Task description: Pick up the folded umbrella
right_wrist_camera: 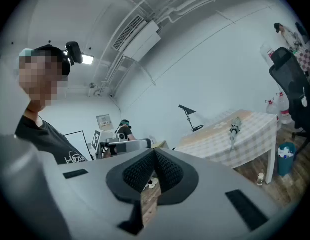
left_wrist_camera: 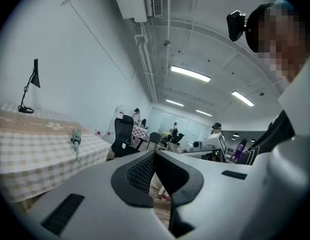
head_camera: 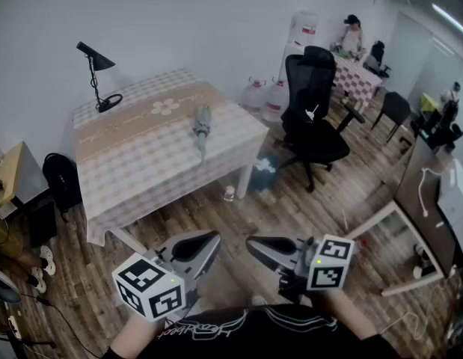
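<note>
My left gripper [head_camera: 209, 241] and right gripper [head_camera: 255, 245] are both clenched on nothing. The folded umbrella [head_camera: 202, 126] lies on the checked table [head_camera: 134, 178], well apart from me. Approach not yet made. In my judgement, the next move is to close in and part one gripper's jaws.

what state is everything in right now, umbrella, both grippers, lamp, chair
folded umbrella: folded shut, lying on the table, untouched
left gripper: shut, empty, over the floor, apart from the table
right gripper: shut, empty, over the floor, apart from the table
desk lamp: upright on the table's far corner
office chair: upright beside the table, nobody in it
</note>
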`<state>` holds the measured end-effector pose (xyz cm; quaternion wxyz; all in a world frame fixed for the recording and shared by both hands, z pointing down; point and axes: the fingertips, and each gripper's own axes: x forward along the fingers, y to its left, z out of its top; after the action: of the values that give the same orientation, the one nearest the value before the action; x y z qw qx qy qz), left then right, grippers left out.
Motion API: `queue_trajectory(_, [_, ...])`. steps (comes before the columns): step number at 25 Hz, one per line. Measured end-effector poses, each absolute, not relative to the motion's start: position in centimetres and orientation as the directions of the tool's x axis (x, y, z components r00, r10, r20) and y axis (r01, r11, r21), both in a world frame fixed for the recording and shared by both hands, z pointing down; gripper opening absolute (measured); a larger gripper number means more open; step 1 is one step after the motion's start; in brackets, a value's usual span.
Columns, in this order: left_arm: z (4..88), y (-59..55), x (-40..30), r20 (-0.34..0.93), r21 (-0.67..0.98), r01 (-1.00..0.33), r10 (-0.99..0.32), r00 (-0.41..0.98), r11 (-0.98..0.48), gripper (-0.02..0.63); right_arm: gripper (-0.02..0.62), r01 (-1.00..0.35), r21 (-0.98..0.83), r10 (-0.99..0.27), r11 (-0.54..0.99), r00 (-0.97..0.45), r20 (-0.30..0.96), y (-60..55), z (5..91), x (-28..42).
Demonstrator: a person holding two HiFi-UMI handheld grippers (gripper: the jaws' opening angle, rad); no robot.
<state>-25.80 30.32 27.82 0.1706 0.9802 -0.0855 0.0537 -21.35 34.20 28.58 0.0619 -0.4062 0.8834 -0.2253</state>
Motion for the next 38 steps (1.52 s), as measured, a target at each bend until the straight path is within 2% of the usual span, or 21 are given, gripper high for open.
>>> queue_trajectory(11, [28.8, 30.4, -27.8, 0.123, 0.357, -0.199, -0.165, 0.979, -0.913, -0.003, 0.012, -0.67, -0.465, -0.737, 0.578, -0.674, 0.056, 34.5, 28.7, -23.4])
queue_trajectory(19, [30.3, 29.5, -26.1, 0.155, 0.393, -0.213, -0.163, 0.974, -0.895, -0.003, 0.012, -0.663, -0.497, -0.744, 0.559, -0.666, 0.052, 33.8, 29.8, -21.5])
queue_trajectory(30, [31.5, 26.2, -18.9, 0.205, 0.428, -0.246, -0.171, 0.964, -0.87, -0.003, 0.012, -0.623, -0.551, -0.729, 0.555, -0.683, 0.038, 30.0, 30.9, -14.3])
queue_trajectory(38, [32.4, 21.3, -10.8, 0.234, 0.443, -0.295, -0.208, 0.95, -0.847, -0.003, 0.012, -0.598, -0.562, -0.707, 0.572, -0.707, 0.032, 24.9, 31.1, -6.1])
